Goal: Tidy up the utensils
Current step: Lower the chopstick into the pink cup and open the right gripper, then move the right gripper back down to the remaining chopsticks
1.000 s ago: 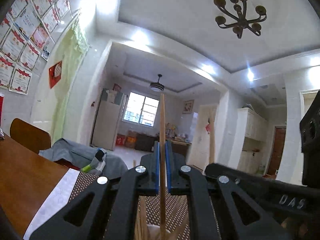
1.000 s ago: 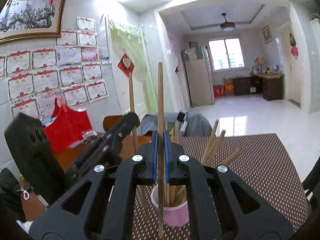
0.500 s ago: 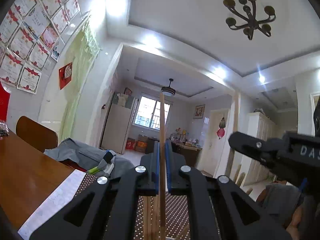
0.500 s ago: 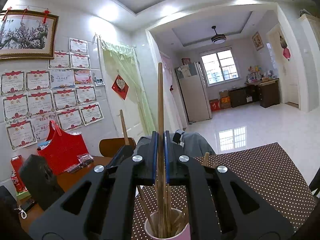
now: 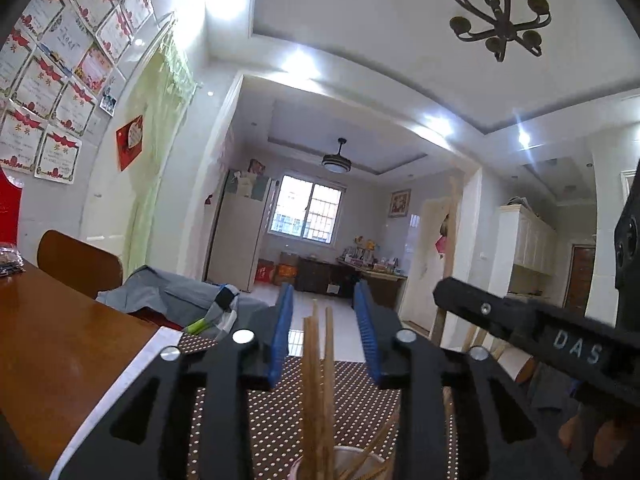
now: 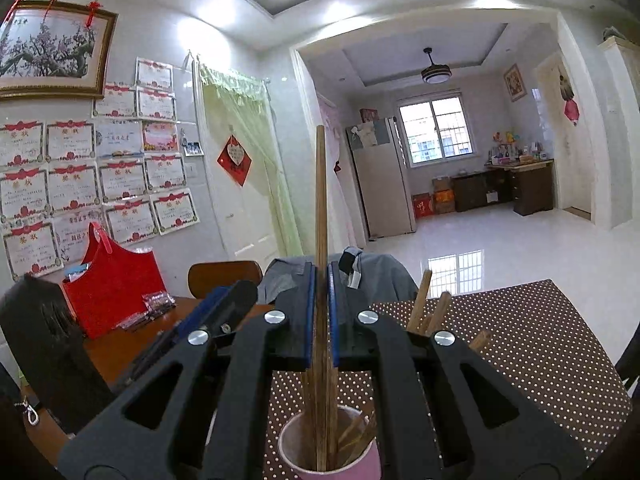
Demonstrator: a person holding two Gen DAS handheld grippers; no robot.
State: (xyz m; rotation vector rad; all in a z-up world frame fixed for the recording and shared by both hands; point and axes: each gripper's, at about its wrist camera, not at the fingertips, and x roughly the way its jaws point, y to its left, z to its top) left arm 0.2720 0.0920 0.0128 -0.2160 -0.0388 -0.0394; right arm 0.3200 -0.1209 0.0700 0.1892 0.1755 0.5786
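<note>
A pink cup [image 6: 360,466] stands on the dotted brown mat [image 6: 540,344] and holds several wooden chopsticks [image 6: 430,308]. My right gripper [image 6: 320,320] is shut on one upright chopstick [image 6: 320,200] whose lower end is inside the cup. My left gripper [image 5: 324,336] is open just above the cup [image 5: 356,460], with upright chopsticks [image 5: 316,380] standing loose between its blue pads [image 5: 282,340]. The right gripper's body [image 5: 540,336] shows at the right of the left wrist view.
The brown wooden table [image 5: 48,340] lies to the left with a white paper strip [image 5: 132,376]. A red bag [image 6: 112,284] and small packets [image 6: 156,304] sit at the table's far side. A wooden chair [image 6: 224,280] with a grey garment [image 6: 372,272] stands behind.
My left gripper has opened and let go of its chopstick, which now stands in the cup. The right gripper has lowered its chopstick further into the cup.
</note>
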